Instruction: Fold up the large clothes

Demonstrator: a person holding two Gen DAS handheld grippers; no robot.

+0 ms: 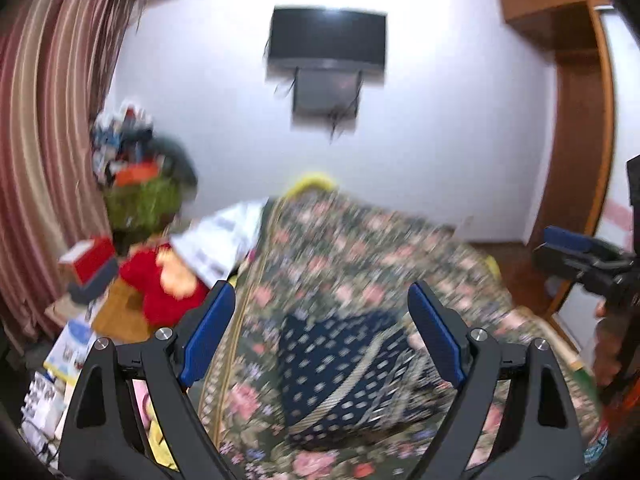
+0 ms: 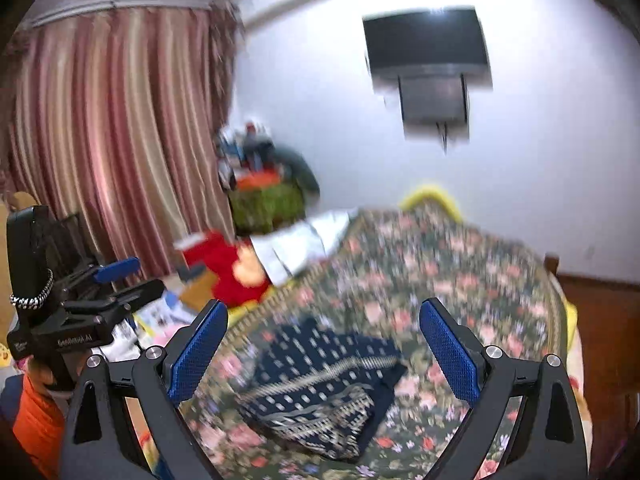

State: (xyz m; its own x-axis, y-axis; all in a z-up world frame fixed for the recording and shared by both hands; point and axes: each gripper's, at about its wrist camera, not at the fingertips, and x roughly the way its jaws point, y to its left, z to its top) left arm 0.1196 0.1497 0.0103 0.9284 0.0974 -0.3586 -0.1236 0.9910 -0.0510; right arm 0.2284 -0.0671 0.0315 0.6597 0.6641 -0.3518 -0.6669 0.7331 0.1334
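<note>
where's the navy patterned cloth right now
The navy patterned cloth lies bunched on the floral bedspread, low and central in both wrist views, ahead of the open fingers of each hand-held gripper, touching neither.

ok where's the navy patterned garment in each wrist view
Left wrist view: the navy patterned garment lies low in the centre, on the floral bedspread, between the open fingers of the left gripper.
Right wrist view: it lies low and a little left of centre, between the open fingers of the right gripper.
Shared landmark: the wall-mounted TV, above the bed in both.
</note>
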